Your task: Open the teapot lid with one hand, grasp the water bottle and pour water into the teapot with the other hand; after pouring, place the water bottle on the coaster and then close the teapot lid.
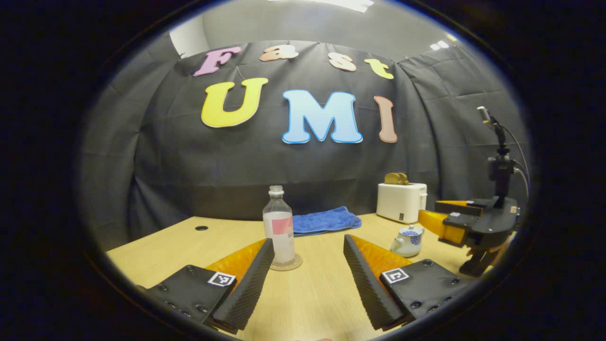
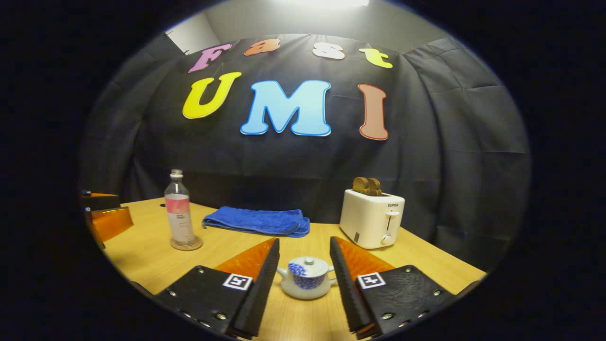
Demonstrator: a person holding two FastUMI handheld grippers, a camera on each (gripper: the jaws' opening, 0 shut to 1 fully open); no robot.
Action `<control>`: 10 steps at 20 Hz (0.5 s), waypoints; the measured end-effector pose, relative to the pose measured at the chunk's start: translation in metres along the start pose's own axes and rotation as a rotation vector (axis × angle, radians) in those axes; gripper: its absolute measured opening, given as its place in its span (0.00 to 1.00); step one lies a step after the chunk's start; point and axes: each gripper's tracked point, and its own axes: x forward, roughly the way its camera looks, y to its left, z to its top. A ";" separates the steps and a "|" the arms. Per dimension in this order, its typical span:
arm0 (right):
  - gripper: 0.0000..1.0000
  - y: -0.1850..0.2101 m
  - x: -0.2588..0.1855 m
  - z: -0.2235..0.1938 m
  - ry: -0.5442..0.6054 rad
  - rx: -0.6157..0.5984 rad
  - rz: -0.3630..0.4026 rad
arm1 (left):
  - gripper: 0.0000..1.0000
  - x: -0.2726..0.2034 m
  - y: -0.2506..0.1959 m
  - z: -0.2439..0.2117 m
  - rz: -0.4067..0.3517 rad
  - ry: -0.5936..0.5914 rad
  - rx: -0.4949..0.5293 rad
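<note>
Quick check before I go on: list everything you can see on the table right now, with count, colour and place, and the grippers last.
water bottle: 1, clear with pink label, no cap, standing on the coaster at the left
coaster: 1, round, brownish, under the bottle
teapot: 1, white with blue pattern, lid on, in line between the right gripper's jaws
towel: 1, blue, folded, at the back of the table
toaster: 1, white, back right, brown bread slices in its slots
table: 1, light wood
left gripper: 1, jaws open, facing the bottle
right gripper: 1, jaws open, facing the teapot
</note>
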 end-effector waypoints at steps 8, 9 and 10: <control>0.93 0.031 -0.085 -0.020 -0.002 0.018 -0.045 | 1.00 -0.038 -0.024 -0.016 0.046 -0.011 -0.022; 0.93 0.033 -0.089 -0.021 -0.002 0.039 -0.051 | 1.00 -0.042 -0.029 -0.021 0.045 -0.005 -0.044; 0.93 0.039 -0.092 -0.023 -0.005 0.051 -0.039 | 1.00 -0.046 -0.031 -0.026 0.051 0.008 -0.061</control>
